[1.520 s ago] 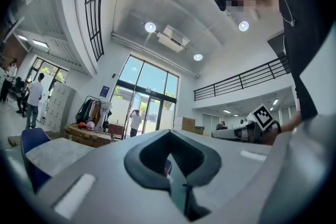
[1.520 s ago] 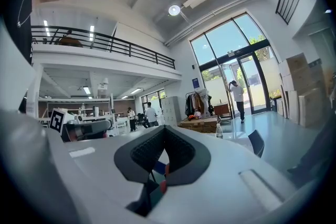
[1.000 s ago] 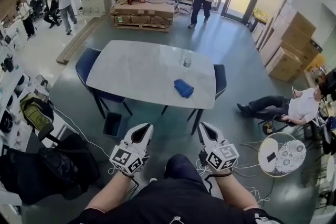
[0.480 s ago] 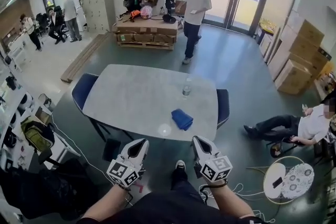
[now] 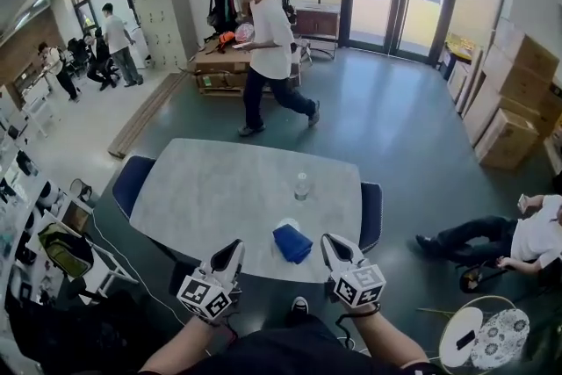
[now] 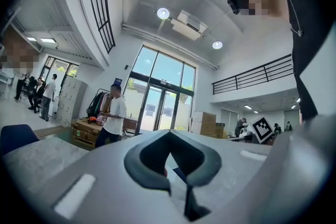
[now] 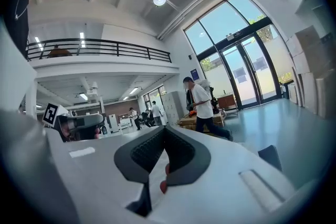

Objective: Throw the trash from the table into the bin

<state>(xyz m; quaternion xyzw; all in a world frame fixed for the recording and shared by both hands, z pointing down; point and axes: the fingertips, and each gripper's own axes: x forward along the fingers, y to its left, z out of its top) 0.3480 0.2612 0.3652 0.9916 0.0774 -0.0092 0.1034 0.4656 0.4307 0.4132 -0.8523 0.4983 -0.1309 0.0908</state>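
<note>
Grey marbled stone tops the table [image 5: 211,198], which stands just ahead of the person in the head view. On its near half lie a folded blue cloth [image 5: 291,243] and, touching the cloth's far edge, a small white object [image 5: 286,225]. A clear bottle [image 5: 301,186] stands upright a little farther in, apart from both. None of these is held.

Both grippers hover side by side at the table's near edge, well above the floor. The left gripper [image 5: 235,246] points at the tabletop left of the cloth, and the right gripper [image 5: 328,240] points just right of it. In the left gripper view the left gripper's jaws meet at their tips with nothing between them, and a sliver of the blue cloth shows beyond. In the right gripper view the right gripper's jaws are likewise pressed together and empty.

A dark shape [image 5: 178,274] under the near-left corner of the table may be the bin, though the left gripper covers most of it. A blue chair [image 5: 130,180] sits at the table's left end and another chair [image 5: 372,211] at its right end. Beyond the table a person in a white shirt [image 5: 268,57] walks across the floor, and a second person [image 5: 518,237] sits low at the right beside stacked cardboard boxes [image 5: 518,101].
</note>
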